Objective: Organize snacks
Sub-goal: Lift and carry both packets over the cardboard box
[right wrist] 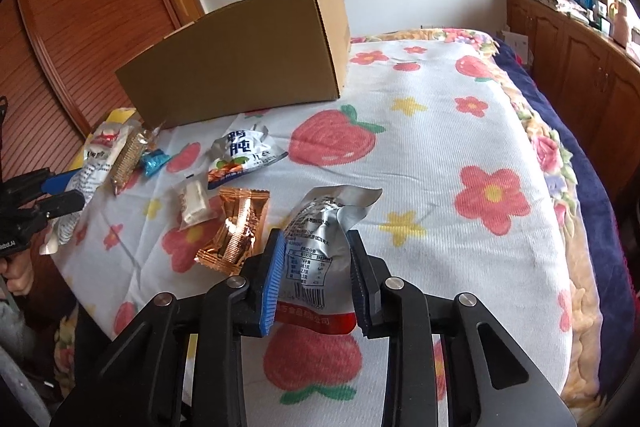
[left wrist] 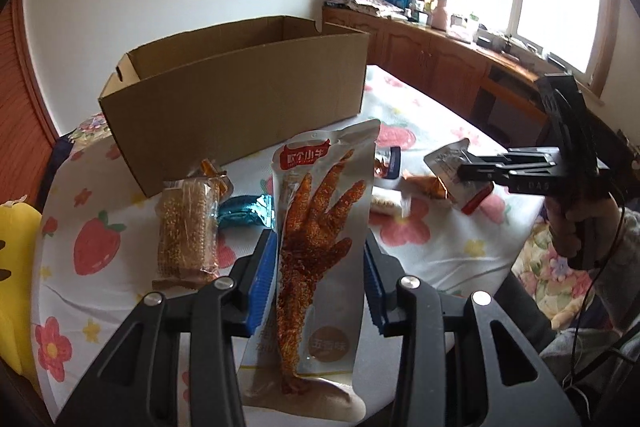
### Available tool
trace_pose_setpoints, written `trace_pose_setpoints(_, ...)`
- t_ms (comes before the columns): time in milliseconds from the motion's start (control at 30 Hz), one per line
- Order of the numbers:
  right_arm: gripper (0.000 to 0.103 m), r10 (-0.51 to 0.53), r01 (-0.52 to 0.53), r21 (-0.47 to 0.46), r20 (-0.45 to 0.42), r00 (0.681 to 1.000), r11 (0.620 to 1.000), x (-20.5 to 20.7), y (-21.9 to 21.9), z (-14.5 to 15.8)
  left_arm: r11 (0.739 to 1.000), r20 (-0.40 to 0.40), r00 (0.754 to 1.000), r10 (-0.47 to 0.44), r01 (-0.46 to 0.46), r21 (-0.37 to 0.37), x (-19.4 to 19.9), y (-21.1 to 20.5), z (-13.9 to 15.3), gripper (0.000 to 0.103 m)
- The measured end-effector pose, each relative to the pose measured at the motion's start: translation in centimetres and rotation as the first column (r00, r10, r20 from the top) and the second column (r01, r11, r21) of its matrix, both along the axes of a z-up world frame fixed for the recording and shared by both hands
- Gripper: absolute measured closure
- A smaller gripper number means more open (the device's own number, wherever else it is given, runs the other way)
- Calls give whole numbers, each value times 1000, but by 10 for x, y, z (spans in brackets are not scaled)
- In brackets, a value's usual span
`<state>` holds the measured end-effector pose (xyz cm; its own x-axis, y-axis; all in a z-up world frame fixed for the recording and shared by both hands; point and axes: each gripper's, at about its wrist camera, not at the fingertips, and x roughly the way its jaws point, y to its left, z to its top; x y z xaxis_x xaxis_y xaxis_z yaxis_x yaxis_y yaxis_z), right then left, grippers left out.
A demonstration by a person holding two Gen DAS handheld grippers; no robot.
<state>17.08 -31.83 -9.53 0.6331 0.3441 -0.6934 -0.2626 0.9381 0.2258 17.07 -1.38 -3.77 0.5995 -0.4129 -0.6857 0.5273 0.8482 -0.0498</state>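
My left gripper [left wrist: 320, 259] is shut on a long silver chicken-foot snack pack [left wrist: 320, 227], held upright above the bed. My right gripper [right wrist: 316, 259] is shut on a silver snack pouch [right wrist: 320, 247] with a red bottom edge; it also shows in the left wrist view [left wrist: 460, 171]. An open cardboard box [left wrist: 240, 83] stands behind on the bed, also in the right wrist view [right wrist: 240, 63]. Loose snacks lie in front of it: a sesame bar [left wrist: 186, 227], a teal packet [left wrist: 246, 213], an orange packet [right wrist: 236, 231], a white bar [right wrist: 194, 205], a silver-blue pouch [right wrist: 240, 155].
The bed has a strawberry-and-flower blanket [right wrist: 440, 167]. A wooden cabinet [left wrist: 432, 59] with clutter runs under the window at the right. A wooden wardrobe [right wrist: 80, 27] stands left of the box. A yellow cushion [left wrist: 16, 267] lies at the left edge.
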Motion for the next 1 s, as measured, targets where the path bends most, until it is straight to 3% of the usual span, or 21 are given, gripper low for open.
trace_pose_setpoints(600, 75, -5, 6, -10, 91, 996, 1000, -16, -6, 38, 989, 91, 988, 126, -118, -89, 1, 15, 18, 63)
trace_pose_setpoints(1000, 74, 17, -16, -4, 128, 992, 1000, -27, -1, 55, 979, 136, 972, 189, -176, -102, -1, 20, 29, 63)
